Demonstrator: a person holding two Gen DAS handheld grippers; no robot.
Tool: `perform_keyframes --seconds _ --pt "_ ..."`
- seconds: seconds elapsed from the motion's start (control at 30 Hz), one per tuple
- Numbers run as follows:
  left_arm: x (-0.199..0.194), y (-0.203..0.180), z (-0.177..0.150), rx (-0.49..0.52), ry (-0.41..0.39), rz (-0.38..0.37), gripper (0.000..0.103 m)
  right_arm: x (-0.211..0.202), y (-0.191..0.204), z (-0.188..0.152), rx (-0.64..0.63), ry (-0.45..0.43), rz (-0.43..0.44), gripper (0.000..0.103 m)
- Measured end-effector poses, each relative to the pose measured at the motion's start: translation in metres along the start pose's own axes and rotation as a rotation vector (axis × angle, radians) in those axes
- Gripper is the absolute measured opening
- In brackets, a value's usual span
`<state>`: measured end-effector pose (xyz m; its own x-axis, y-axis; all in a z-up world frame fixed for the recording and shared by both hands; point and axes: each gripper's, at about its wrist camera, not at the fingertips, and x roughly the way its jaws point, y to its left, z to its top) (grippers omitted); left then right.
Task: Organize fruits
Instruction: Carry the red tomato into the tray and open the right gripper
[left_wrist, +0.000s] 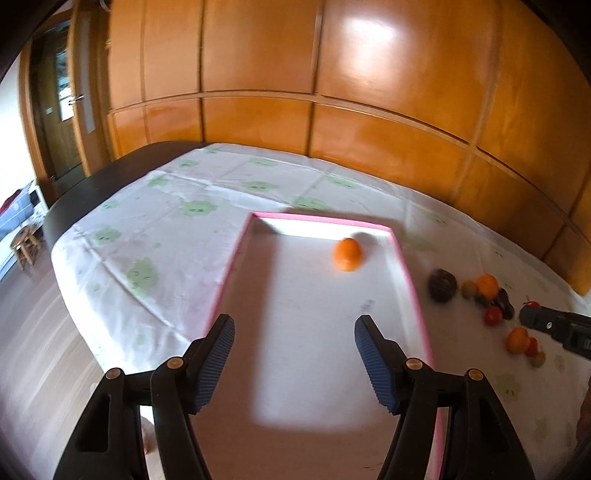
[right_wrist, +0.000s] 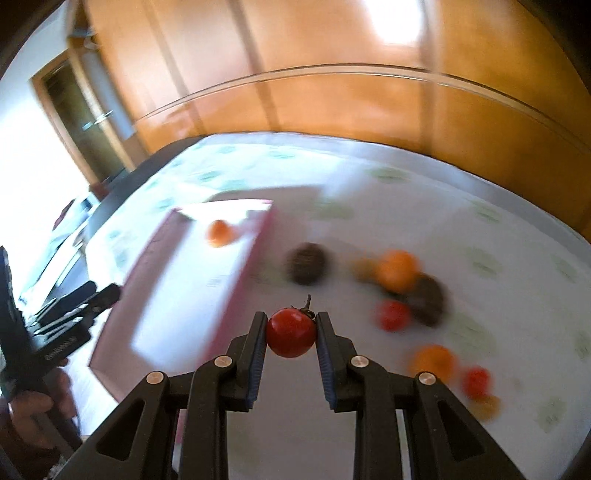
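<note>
A pink-rimmed white tray (left_wrist: 402, 258) lies on the table with one orange (left_wrist: 348, 254) near its far right corner; the tray (right_wrist: 255, 254) and orange (right_wrist: 219, 232) also show in the right wrist view. My left gripper (left_wrist: 294, 332) is open and empty above the tray's near end. My right gripper (right_wrist: 291, 332) is shut on a red cherry tomato (right_wrist: 291, 332), held above the table just right of the tray. Loose fruits lie right of the tray: a dark round fruit (right_wrist: 306, 263), an orange (right_wrist: 398, 269), a tomato (right_wrist: 394, 314), another orange (right_wrist: 433, 362).
The table wears a white cloth with green prints (left_wrist: 147, 236). Wooden wall panels (left_wrist: 332, 110) stand behind it. The table's left edge drops to the floor (left_wrist: 37, 332). The right gripper's body (left_wrist: 554, 325) shows at the left view's right edge.
</note>
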<state>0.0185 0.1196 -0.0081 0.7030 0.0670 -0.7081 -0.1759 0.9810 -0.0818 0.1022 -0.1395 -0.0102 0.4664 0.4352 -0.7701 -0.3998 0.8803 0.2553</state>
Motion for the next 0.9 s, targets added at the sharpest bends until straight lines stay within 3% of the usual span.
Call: perform_keyframes --seconds 0.2,0.33,0.63,0.9 --pt "0.001 0.025 -0.001 -0.049 -0.003 0.033 0.068 0.046 0.065 0.019 -0.113 0.054 0.058 0.026" --pt "0.001 0.031 -0.002 -0.051 -0.004 0.040 0.068 0.075 0.088 0.028 -0.185 0.088 0.027 0.026" --pt "0.007 0.033 -0.006 -0.054 0.016 0.029 0.068 0.114 0.086 0.031 -0.218 0.135 -0.044 0.028" --pt "0.004 0.023 -0.007 -0.030 0.013 0.012 0.068 0.085 0.078 0.027 -0.168 0.074 -0.029 0.031"
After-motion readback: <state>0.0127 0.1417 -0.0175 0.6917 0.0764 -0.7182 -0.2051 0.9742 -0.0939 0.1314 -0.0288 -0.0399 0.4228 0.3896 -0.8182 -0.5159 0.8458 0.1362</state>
